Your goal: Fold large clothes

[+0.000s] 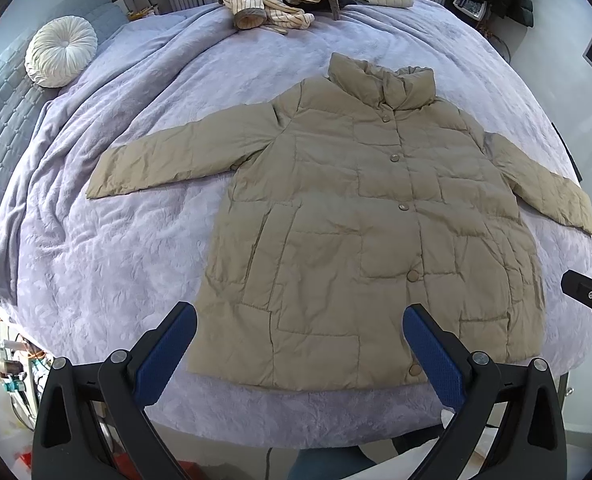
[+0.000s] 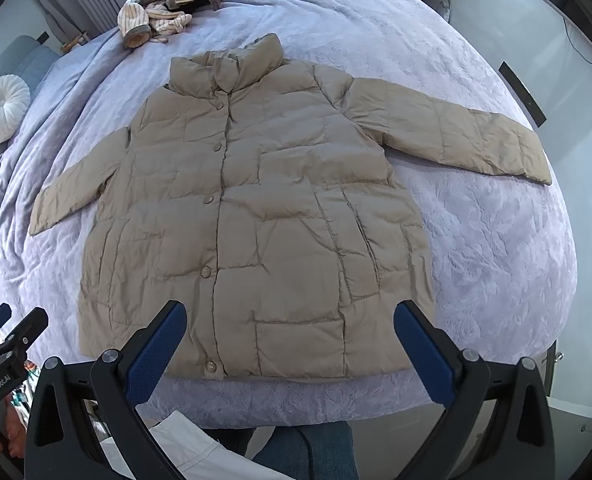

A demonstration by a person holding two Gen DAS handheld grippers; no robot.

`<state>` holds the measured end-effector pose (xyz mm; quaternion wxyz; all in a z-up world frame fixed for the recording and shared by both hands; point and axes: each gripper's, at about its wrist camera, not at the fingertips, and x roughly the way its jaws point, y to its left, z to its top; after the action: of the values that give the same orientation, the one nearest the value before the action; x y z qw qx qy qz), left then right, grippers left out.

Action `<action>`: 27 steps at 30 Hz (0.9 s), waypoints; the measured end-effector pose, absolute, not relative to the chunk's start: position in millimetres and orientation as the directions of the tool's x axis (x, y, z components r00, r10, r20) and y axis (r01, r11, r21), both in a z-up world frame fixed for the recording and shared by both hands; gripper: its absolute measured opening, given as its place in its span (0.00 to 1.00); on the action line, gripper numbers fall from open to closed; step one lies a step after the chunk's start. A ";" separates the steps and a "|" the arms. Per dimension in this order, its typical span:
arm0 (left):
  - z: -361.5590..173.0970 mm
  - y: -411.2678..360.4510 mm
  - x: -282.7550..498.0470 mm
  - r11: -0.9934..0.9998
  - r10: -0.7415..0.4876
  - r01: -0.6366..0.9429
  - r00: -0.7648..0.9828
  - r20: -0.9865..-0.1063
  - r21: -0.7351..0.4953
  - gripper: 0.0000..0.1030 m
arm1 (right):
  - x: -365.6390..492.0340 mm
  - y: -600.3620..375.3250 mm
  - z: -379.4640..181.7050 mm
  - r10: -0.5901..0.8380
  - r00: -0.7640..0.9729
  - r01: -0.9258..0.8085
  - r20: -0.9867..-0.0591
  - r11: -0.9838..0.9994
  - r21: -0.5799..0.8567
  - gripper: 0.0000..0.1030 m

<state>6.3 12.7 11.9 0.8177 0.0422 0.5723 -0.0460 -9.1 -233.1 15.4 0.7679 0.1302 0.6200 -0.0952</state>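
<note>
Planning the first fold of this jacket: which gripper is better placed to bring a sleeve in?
Roughly even: left gripper for the left sleeve, right gripper for the right sleeve; both open.

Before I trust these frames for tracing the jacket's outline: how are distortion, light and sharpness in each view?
Left wrist view: strong fisheye bulge, the bed curves like a dome, dark corners; light even and soft, the tan jacket sharp. Right wrist view: same bulge, the jacket crisp, only faint shadows, no glare.
</note>
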 end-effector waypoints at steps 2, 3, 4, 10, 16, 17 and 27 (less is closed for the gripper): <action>11.9 12.9 5.9 0.992 -0.027 0.124 0.341 -0.940 0.017 1.00 | -9.0 -233.2 15.7 0.009 0.221 0.306 -0.975 0.949 0.078 1.00; 11.8 13.2 5.8 0.992 -0.027 0.124 0.342 -0.939 0.017 1.00 | -8.9 -233.2 15.8 0.010 0.221 0.306 -0.975 0.949 0.079 1.00; 12.1 13.1 5.9 0.992 -0.027 0.125 0.342 -0.939 0.017 1.00 | -8.7 -233.4 15.8 0.011 0.220 0.307 -0.975 0.948 0.080 1.00; 11.8 13.2 5.9 0.992 -0.027 0.125 0.341 -0.940 0.017 1.00 | -8.7 -233.8 15.6 0.002 0.222 0.308 -0.975 0.949 0.072 1.00; 12.0 13.3 5.8 0.992 -0.026 0.125 0.342 -0.939 0.017 1.00 | -8.8 -234.0 15.8 0.000 0.224 0.307 -0.975 0.949 0.071 1.00; 11.8 13.1 5.8 0.992 -0.027 0.125 0.342 -0.939 0.017 1.00 | -8.7 -233.9 15.7 -0.001 0.225 0.307 -0.974 0.949 0.070 1.00; 11.8 12.7 5.9 0.992 -0.027 0.124 0.342 -0.939 0.017 1.00 | -8.8 -233.8 15.6 -0.002 0.224 0.307 -0.975 0.949 0.069 1.00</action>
<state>5.9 12.7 11.8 0.8180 0.0426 0.5718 -0.0462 -8.8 -233.8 15.6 0.7724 0.1241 0.6148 -0.1000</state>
